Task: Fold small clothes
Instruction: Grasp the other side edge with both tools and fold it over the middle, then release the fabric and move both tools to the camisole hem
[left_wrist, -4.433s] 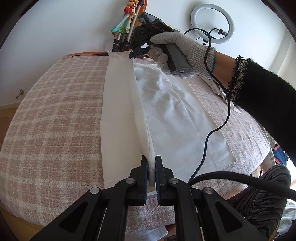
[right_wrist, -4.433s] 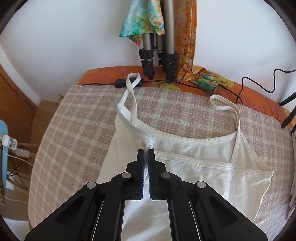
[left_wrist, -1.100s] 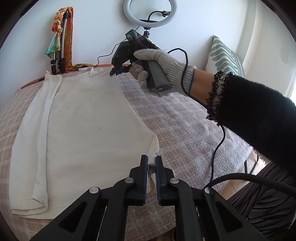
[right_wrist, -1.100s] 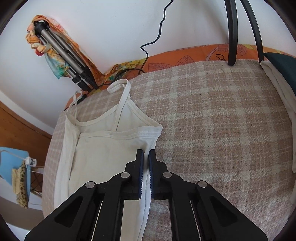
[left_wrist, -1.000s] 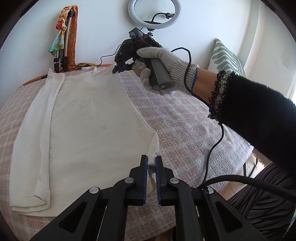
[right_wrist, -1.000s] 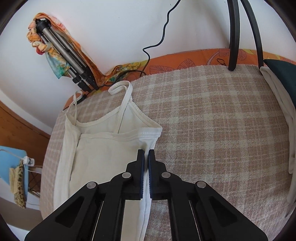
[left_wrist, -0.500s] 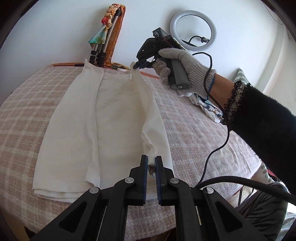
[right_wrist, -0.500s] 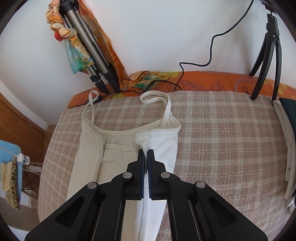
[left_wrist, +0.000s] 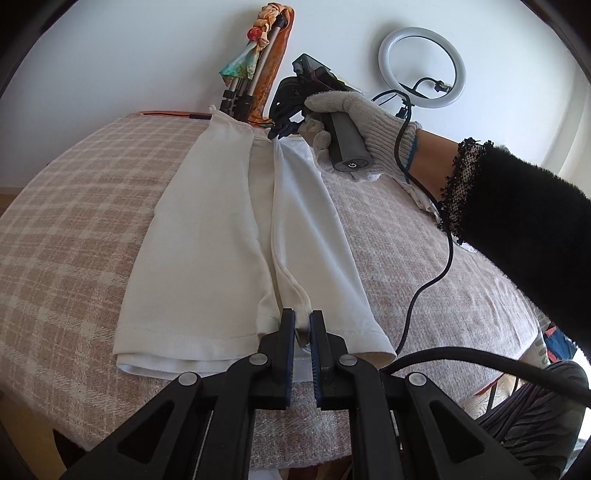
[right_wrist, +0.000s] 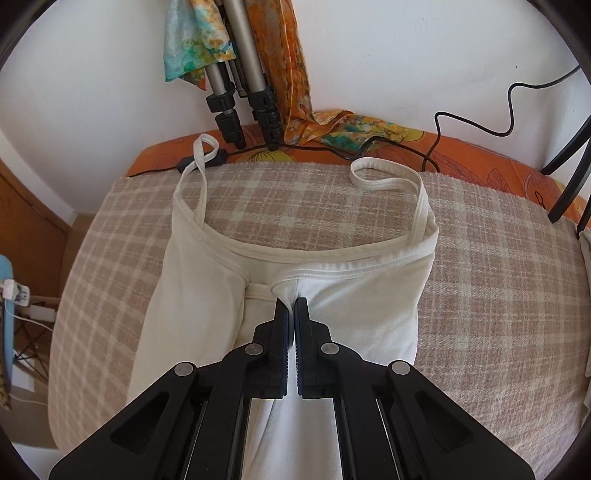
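I am pinching the white camisole (left_wrist: 221, 236) at both ends: my left gripper (left_wrist: 302, 325) is holding its hem fold and my right gripper (right_wrist: 290, 310) is closing narrowly on the neckline edge. The camisole is lying lengthwise on the worktop's pink plaid cloth (left_wrist: 74, 229), both sides turned in toward the middle. Beyond it, a tripod (right_wrist: 236, 92) draped with a coloured scarf (right_wrist: 192, 48) is leaning against the white wall (right_wrist: 406, 55), and a ring light (left_wrist: 422, 68) is standing near.
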